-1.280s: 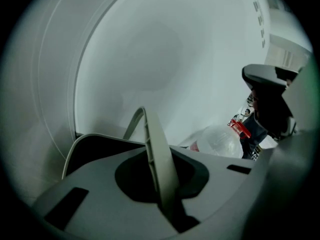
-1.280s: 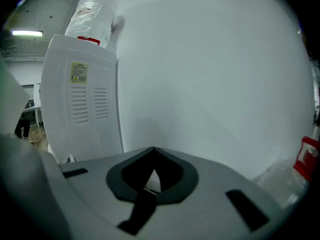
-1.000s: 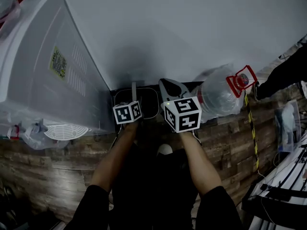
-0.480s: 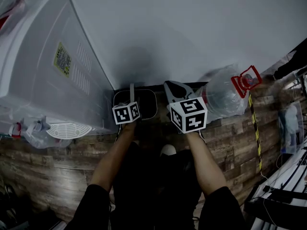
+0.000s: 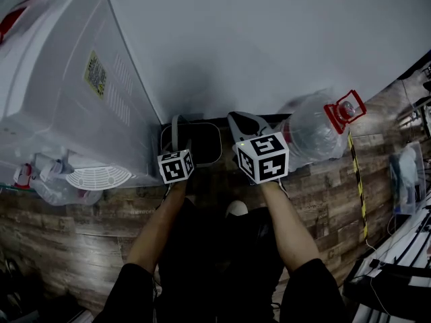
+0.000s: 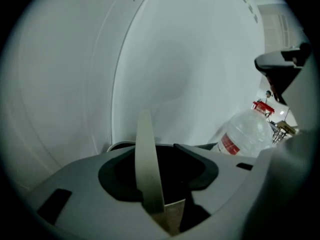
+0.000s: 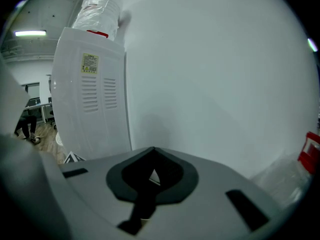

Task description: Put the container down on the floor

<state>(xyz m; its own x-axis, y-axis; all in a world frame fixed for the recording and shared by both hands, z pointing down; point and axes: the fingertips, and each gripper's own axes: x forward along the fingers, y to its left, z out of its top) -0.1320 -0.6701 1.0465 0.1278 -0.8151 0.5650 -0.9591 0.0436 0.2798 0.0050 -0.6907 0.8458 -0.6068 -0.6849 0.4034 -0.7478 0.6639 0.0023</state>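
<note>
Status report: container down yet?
Left gripper opening, handle between fingers. Right gripper shut, empty. Container on floor, against wall. Nothing obstructing.

My sleeves [image 5: 132, 282] are black and end near the elbows, over dark clothes. Each tool carries a white cube printed with black square markers, one on the left gripper [image 5: 182, 142] and one on the right gripper [image 5: 244, 124]. Seen along their jaws, both have smooth grey shells with a black-lined hollow and dark slots. My left gripper's jaws are opening, with a pale handle [image 6: 146, 159] between them.
</note>
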